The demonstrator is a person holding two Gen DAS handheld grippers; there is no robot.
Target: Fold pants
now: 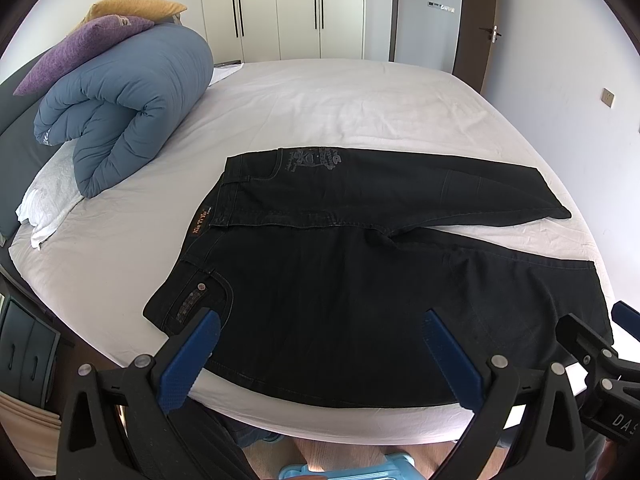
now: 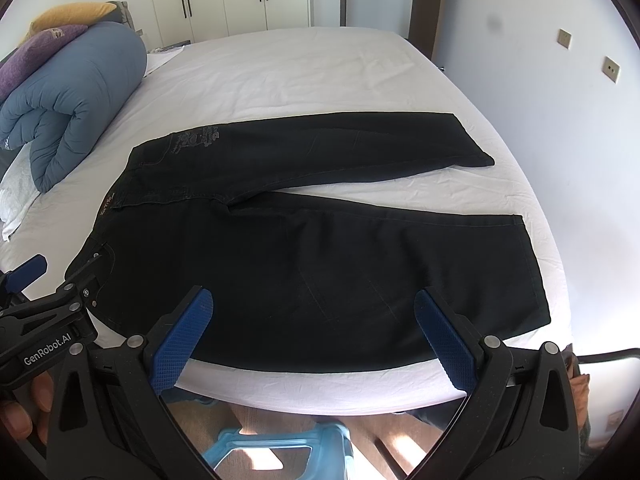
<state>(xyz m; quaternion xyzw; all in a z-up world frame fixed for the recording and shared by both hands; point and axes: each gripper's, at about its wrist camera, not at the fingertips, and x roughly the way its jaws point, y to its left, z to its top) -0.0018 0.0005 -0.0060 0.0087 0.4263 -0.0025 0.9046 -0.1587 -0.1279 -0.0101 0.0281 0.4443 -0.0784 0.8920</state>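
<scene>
the pair of black denim pants lies flat on the white bed sheet, close to the near edge of the mattress, waistband to the left and both legs running to the right. the legs are spread in a narrow v: the far leg and the near leg are apart at the hems, with white sheet showing between them. no fold is visible in the garment.

judged step: start of the task, approach before the first grasp. the first fold most likely brings one leg over the other. the next move calls for each gripper to descend to the near edge of the cloth, one toward the waistband corner, one toward the near hem, and to pinch a single leg's layers without catching the sheet.

the left gripper is held above the near edge of the pants, jaws wide apart, nothing between the blue pads. the right gripper is in the same state: spread wide, empty, aimed across the near leg. the two tools sit side by side, each one visible at the edge of the other's view. fingers of a hand show on the left tool's handle.

a rolled blue quilt with a purple cushion and a yellow cushion stacked on it lies well apart at the far left.
</scene>
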